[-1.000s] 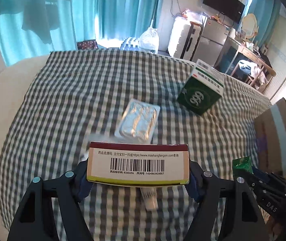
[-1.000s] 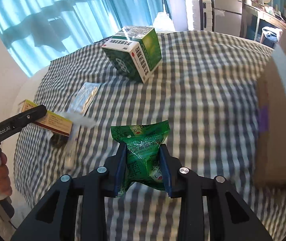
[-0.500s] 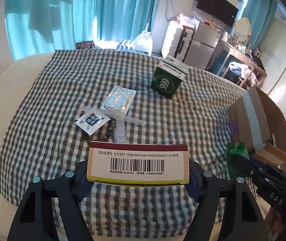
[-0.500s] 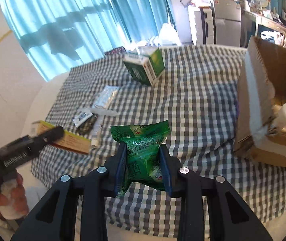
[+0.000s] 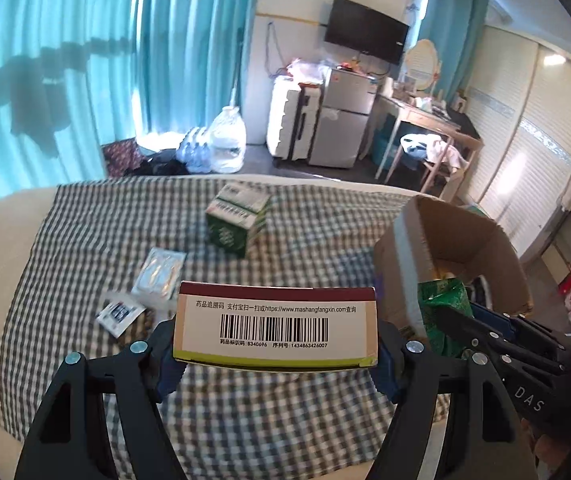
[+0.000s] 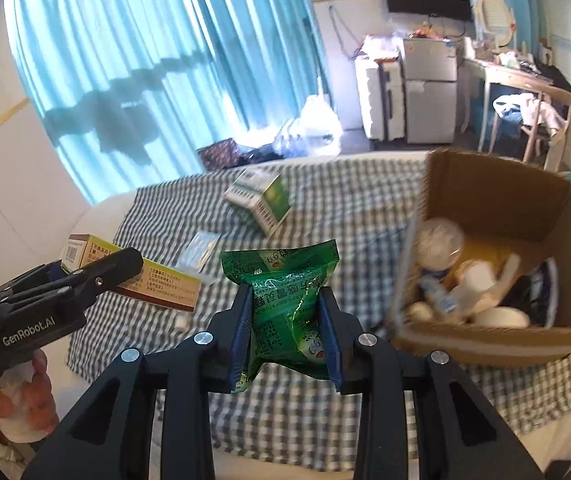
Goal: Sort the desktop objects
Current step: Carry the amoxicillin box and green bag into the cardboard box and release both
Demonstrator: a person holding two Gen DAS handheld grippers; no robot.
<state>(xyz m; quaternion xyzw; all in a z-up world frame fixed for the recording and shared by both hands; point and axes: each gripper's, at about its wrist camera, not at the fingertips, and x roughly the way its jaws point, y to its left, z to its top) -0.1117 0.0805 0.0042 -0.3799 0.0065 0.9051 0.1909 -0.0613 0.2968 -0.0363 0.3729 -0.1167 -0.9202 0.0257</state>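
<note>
My left gripper is shut on a long medicine box with a barcode and a dark red edge, held above the checked cloth. From the right wrist view the same medicine box shows at the left in that gripper. My right gripper is shut on a crinkled green packet, lifted near the open cardboard box. In the left wrist view the green packet hangs in front of the cardboard box. The box holds several items, among them a bottle.
On the checked cloth lie a green and white carton, a foil blister pack and a small sachet. A person's hand grips the left handle. Fridge, desk and curtains stand behind.
Both grippers have risen and drawn back from the cloth with their loads. The cardboard box has come into view at the right, and the items on the cloth look smaller.
</note>
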